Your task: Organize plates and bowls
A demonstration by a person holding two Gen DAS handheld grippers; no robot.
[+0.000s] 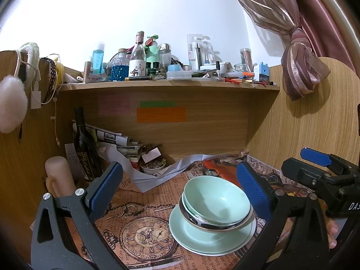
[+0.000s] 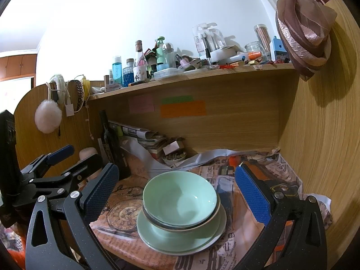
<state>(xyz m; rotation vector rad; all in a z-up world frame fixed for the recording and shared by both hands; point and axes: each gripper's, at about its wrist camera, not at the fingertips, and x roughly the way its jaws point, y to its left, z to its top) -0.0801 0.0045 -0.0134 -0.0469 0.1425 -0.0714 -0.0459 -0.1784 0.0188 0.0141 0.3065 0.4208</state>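
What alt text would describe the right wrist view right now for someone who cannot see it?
A pale green bowl sits nested in a dark-rimmed bowl atop stacked green plates on a newspaper-print cloth, framed by the open, empty right gripper. The left gripper hovers at left, also open; a cluttered shelf runs above.

The desk (image 2: pixel 139 255) is covered by newsprint paper (image 1: pixel 144 229). On the paper sits a plate (image 1: pixel 202 238). Behind the plate to its left stand a dark bottle (image 1: pixel 84 144), a cream cylinder (image 1: pixel 59 175) and a pile of papers (image 1: pixel 121 141).
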